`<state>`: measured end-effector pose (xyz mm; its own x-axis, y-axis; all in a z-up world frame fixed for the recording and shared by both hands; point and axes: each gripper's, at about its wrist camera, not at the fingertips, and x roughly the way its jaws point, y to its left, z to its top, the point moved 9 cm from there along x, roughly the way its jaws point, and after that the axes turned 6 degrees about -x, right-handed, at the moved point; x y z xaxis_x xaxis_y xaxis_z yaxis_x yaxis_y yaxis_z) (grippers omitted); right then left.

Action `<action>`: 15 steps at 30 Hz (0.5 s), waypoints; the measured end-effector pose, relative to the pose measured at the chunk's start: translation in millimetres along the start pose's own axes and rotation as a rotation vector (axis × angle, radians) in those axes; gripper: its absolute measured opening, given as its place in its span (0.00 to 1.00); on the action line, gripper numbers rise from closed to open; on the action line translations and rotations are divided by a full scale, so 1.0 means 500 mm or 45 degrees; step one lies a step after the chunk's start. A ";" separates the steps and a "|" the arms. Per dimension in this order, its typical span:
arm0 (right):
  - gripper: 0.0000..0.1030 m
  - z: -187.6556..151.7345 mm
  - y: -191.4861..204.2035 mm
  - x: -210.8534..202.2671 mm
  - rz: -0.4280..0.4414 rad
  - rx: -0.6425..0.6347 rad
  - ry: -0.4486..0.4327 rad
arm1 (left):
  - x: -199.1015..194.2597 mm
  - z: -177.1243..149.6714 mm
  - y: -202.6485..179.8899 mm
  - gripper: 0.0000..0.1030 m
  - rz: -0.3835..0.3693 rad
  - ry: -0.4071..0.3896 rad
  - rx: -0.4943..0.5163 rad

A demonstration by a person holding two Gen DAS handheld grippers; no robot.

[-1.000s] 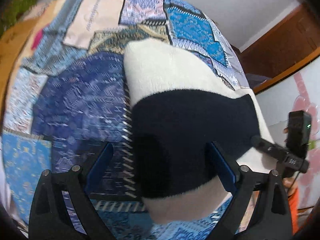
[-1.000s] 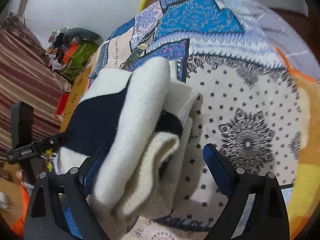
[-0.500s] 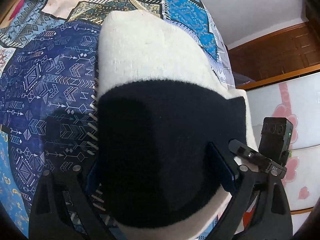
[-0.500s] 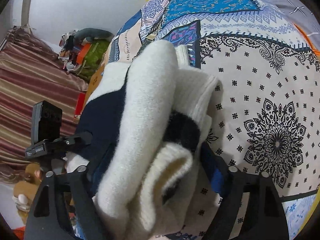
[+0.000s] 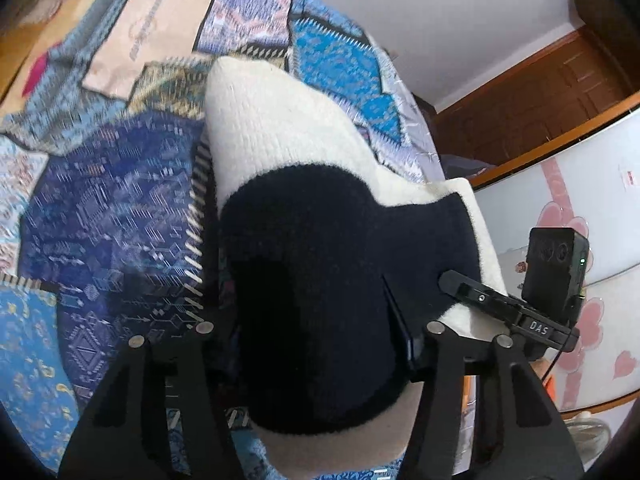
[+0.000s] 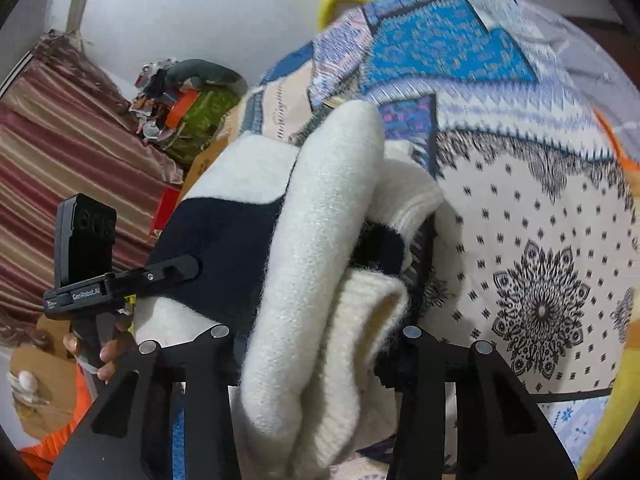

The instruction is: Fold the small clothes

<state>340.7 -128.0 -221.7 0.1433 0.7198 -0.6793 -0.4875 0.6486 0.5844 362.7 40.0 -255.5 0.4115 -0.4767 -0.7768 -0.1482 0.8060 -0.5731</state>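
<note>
Left wrist view: the left gripper (image 5: 316, 336) has its jaws pinched on the dark band of the sweater (image 5: 280, 144), a thick cream and navy knit. Half a second ago the jaws stood wide on either side of the cloth; now they have closed in and the bundle bulges between them. The sweater hangs lifted above the bedspread (image 5: 104, 216), near its middle, and the blur in the pattern suggests the hand is moving. The right gripper's camera arm (image 5: 516, 316) shows at the sweater's right edge.

Right wrist view: the right gripper (image 6: 316, 340) is likewise clamped on the folded layers of the sweater (image 6: 320, 216), where a moment ago its fingers were spread. The rolled cream folds push up between the jaws. The left gripper (image 6: 168, 272) touches the navy part on the far side. The bedspread (image 6: 540, 220) lies below.

Both ends now being gripped, the folded bundle looks ready to be carried or set down as one piece; the thick layers may slip apart if either pinch loosens.
</note>
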 end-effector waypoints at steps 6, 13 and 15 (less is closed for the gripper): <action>0.37 0.048 0.069 -0.035 0.023 -0.082 -0.097 | -0.100 0.032 -0.024 0.55 -0.016 -0.138 0.058; 0.37 0.096 0.163 -0.028 0.033 -0.192 -0.172 | -0.207 0.058 -0.006 0.55 0.000 -0.276 0.082; 0.37 0.101 0.183 -0.013 0.042 -0.212 -0.172 | -0.224 0.064 0.011 0.55 0.003 -0.295 0.072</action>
<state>338.7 -60.9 -141.4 0.2340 0.7737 -0.5888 -0.6277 0.5827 0.5163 344.5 108.9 -163.3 0.6075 -0.3865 -0.6939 -0.1017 0.8286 -0.5506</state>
